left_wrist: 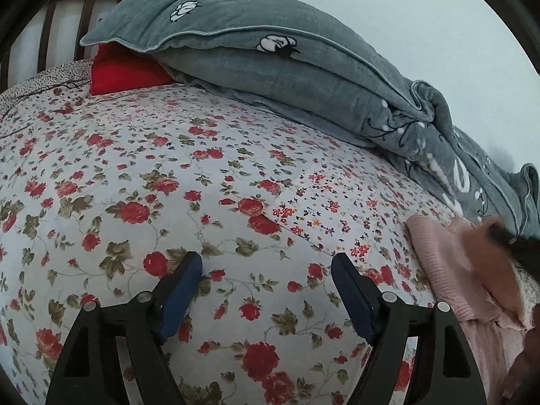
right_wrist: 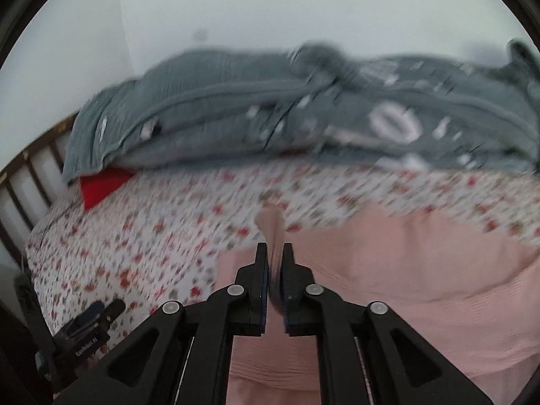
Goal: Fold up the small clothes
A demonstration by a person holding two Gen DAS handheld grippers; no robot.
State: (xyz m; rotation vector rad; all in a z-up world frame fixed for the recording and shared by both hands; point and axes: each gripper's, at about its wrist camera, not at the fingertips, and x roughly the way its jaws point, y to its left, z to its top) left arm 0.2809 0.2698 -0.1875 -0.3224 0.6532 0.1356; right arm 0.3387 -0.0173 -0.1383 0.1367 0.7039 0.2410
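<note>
Black plastic arms of the left hand-held gripper (left_wrist: 266, 270) fill the near edge of its view, its dark blue padded fingers (left_wrist: 180, 298) spread wide apart with nothing between them, hovering over a bed (left_wrist: 135, 175) covered in a white sheet printed with red roses and olive leaves. To its right lies a pink ribbed knit garment (left_wrist: 449, 270), soft and rumpled, on the sheet. In the right wrist view, which is blurred, the right hand-held gripper (right_wrist: 276, 251) has its fingers nearly together, pinching a narrow fold of that pink garment. Behind, a thick grey quilt (left_wrist: 270, 77) with white flower embroidery is bunched along the wall, over a red cushion (left_wrist: 125, 74). A dark slatted wooden headboard (left_wrist: 67, 27) stands at the far left.
</note>
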